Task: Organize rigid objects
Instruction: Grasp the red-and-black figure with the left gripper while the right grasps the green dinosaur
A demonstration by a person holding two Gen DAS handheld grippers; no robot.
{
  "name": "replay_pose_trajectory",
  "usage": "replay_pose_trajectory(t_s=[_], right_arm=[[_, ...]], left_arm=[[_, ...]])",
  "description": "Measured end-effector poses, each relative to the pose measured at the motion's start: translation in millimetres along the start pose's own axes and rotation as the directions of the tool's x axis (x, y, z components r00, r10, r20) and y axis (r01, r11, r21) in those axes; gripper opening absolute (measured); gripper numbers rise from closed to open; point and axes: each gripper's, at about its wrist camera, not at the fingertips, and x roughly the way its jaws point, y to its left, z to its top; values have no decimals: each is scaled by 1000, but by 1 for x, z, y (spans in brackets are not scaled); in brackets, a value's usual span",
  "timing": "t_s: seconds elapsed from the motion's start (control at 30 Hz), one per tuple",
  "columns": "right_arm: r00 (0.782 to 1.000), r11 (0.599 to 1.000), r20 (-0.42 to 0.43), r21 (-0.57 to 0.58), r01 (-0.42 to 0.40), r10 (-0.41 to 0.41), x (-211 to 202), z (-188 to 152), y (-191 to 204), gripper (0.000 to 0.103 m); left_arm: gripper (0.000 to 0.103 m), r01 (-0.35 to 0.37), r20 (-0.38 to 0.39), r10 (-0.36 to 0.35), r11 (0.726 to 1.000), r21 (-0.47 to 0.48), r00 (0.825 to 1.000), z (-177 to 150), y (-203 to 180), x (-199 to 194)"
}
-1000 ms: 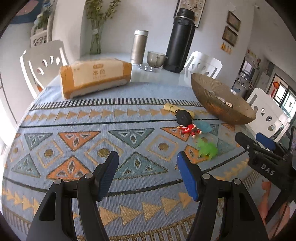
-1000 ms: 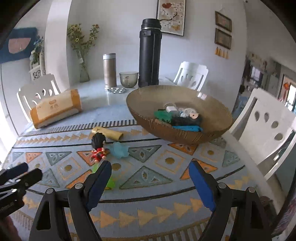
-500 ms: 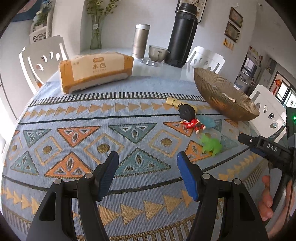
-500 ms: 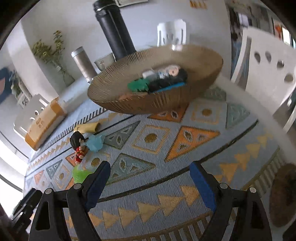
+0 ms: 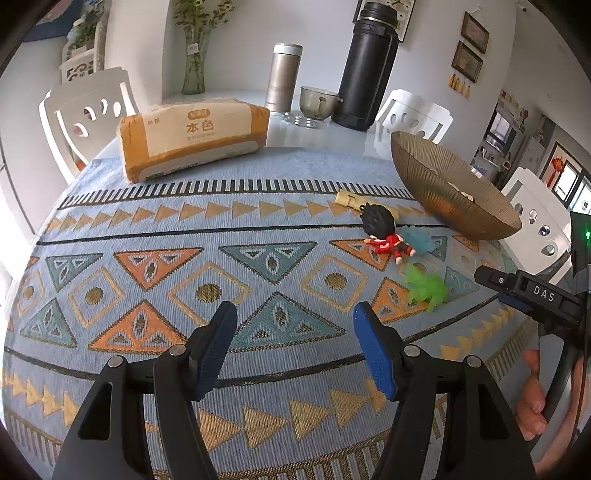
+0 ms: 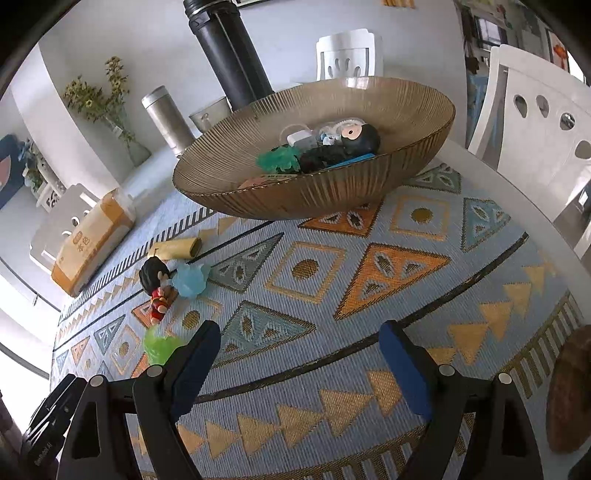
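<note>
We are tilting the right gripper (image 6: 299, 363), jaws wide like the left gripper (image 5: 291, 347), since a second ago toward the green toy (image 6: 159, 345) at nine o'clock, still outside the bowl (image 6: 332, 192).

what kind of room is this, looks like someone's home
Most likely a home dining room: white dining chairs stand round a table with a patterned cloth, framed pictures hang on the wall, and a black thermos stands beside a vase of flowers.
</note>
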Motion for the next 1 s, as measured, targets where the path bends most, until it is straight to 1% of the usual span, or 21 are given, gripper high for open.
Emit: replay_pose_trajectory(t_s=[0.13,0.17,0.2,0.23,0.27,0.3,0.33,0.37,0.4,0.47,0.5,0.53,0.63,0.7,0.73,0.8,0.83,0.87,0.93,0.97,1.0], right_arm=[[1000,998,8,-64,-12,12,-1,-4,13,87],[1000,994,13,-107,-25,27,-3,-6,22,87],[999,988,19,-153,-28,31,-5,-10,33,87],[999,980,23,-198,-21,26,-6,-13,42,87],[999,966,34,-259,-1,10,-7,-18,55,87],[998,946,57,-324,23,-5,-9,-24,69,87],[997,930,72,-365,36,-11,-10,-29,79,87],[997,918,72,-394,39,-11,-9,-32,86,87],[999,908,44,-418,22,-4,-6,-35,93,87],[998,920,-46,-388,-50,35,4,-32,94,87],[993,931,-99,-350,-100,70,9,-29,92,86],[987,939,-134,-320,-126,87,12,-25,91,87],[975,935,-181,-306,-177,126,19,-13,92,87],[969,929,-197,-310,-204,147,25,-8,93,85],[971,926,-194,-321,-200,142,27,-7,94,83],[972,915,-192,-351,-198,136,34,-8,97,76],[972,912,-187,-358,-200,140,35,-8,97,75],[975,908,-172,-370,-195,139,37,-9,101,75],[980,900,-152,-397,-179,128,39,-11,106,70],[983,898,-144,-407,-166,117,39,-11,107,62],[986,897,-133,-417,-148,100,40,-11,109,58]], left_arm=[[64,10,-6,-10,1000,4,1000,1,-1,0],[64,23,-17,-23,1000,-4,1000,2,0,1],[64,56,-45,-57,998,-28,997,5,2,3],[64,110,-87,-115,992,-60,990,10,4,6],[63,146,-115,-154,986,-77,981,16,5,7],[63,157,-127,-166,985,-72,978,24,3,7],[63,155,-124,-159,987,-41,980,35,-3,7],[63,160,-125,-161,987,-17,979,43,-8,8],[63,174,-134,-172,985,1,976,53,-14,13],[63,192,-163,-188,981,3,968,69,-25,29],[63,209,-190,-206,978,-3,960,75,-30,41],[63,223,-213,-221,975,-14,952,80,-36,53],[62,241,-236,-240,970,-22,942,87,-50,80],[62,245,-238,-246,969,-35,940,89,-56,94],[60,243,-244,-247,969,-46,938,90,-57,101],[59,242,-257,-250,968,-65,933,89,-57,113],[58,236,-258,-247,969,-72,934,87,-56,117],[58,236,-241,-246,969,-70,939,87,-57,116],[58,230,-227,-237,971,-57,945,86,-58,116],[52,222,-221,-227,974,-47,948,84,-60,116],[47,212,-213,-215,977,-34,953,83,-61,115]])
